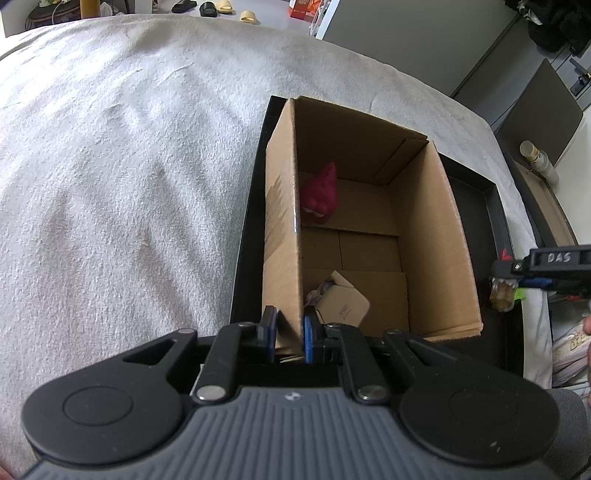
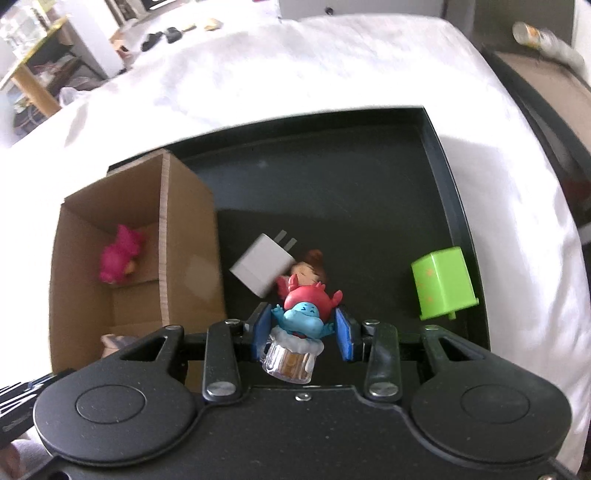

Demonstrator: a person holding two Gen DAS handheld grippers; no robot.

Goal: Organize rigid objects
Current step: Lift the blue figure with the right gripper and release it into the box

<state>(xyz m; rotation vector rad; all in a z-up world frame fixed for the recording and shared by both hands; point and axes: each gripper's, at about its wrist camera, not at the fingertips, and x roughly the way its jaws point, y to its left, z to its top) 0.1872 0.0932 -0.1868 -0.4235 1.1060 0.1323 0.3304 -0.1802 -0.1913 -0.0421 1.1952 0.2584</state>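
An open cardboard box [image 1: 280, 206] [image 2: 184, 236] stands in a black tray [image 2: 439, 177] on a white bed. A magenta toy figure [image 1: 320, 195] [image 2: 118, 254] and a small carton [image 1: 341, 302] lie inside the box. My left gripper [image 1: 290, 334] is shut on the box's near left wall. My right gripper [image 2: 301, 328] straddles a blue figure on a clear mug [image 2: 293, 347] with a gap beside its right pad; whether it grips is unclear. A red crab figure [image 2: 308, 295], a brown-haired doll [image 2: 312, 267], a white charger plug [image 2: 264, 267] and a green cube [image 2: 443, 282] lie in the tray.
The white bedspread [image 1: 129, 166] surrounds the tray. A dark bed frame and a can [image 2: 532, 35] are at the far right. Slippers [image 1: 221, 7] lie on the floor beyond the bed. The right gripper [image 1: 543, 267] shows at the left wrist view's right edge.
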